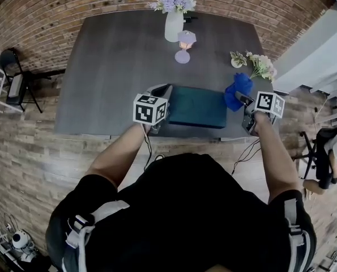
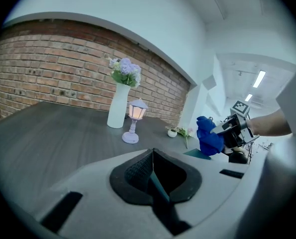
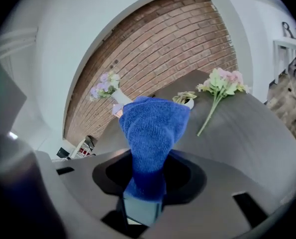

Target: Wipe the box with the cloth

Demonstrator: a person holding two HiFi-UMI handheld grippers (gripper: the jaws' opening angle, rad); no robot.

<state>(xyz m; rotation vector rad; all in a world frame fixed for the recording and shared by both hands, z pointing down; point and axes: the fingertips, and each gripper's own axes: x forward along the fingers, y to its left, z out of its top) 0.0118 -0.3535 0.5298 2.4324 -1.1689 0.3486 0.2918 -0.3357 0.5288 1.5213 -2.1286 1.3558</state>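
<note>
Pinching cloth (image 1: pixel 238 89) in right claw (image 1: pixel 243 100) at box's (image 1: pixel 197 107) right end, long axis running leftward toward left claw (image 2: pixel 155 173), sitting shut, empty.

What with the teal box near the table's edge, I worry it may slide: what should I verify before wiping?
1. The blue terry cloth clamped in the right gripper: ok.
2. Cloth touching the teal rectangular box: cannot tell.
3. The left gripper holding box: not ok; jaws together beside its left end.
4. Box top bare: ok.
5. The white vase, lilac lantern lamp apart from box: ok.
</note>
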